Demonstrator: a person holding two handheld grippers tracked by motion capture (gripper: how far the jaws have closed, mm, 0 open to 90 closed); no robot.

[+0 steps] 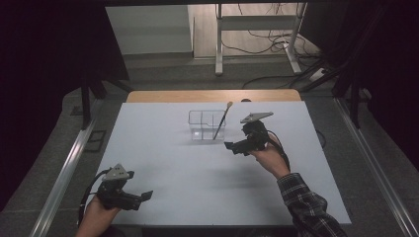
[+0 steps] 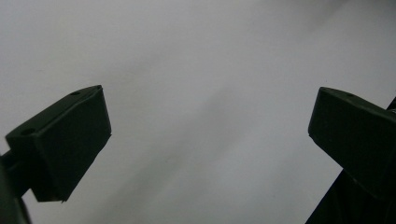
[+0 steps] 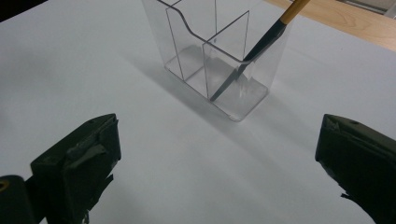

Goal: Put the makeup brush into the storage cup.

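High view: right gripper (image 1: 236,146) sits just right of and slightly nearer than the clear acrylic organizer (image 1: 207,125), not touching it, jaws apart with nothing between them. A paintbrush (image 1: 222,121) stands tilted in the organizer's right-hand compartment, its light tip leaning up toward the far side (handle end up, dark part down). Left gripper (image 1: 141,197) is well apart from all that, at the near left corner of the white table (image 1: 168,163), jaws parted and empty. A plaid sleeve (image 1: 309,207) comes in behind the right gripper.

Left gripper view: left gripper (image 2: 208,140) jaws spread wide, bare white table surface (image 2: 196,70) ahead between them.

Right gripper view: right gripper (image 3: 219,163) jaws wide open, empty. Organizer (image 3: 219,60) is ahead of the jaws, roughly centred between them, near but clear of both. Paintbrush (image 3: 252,51) leans in the compartment on that view's right, lower end down on the organizer floor.
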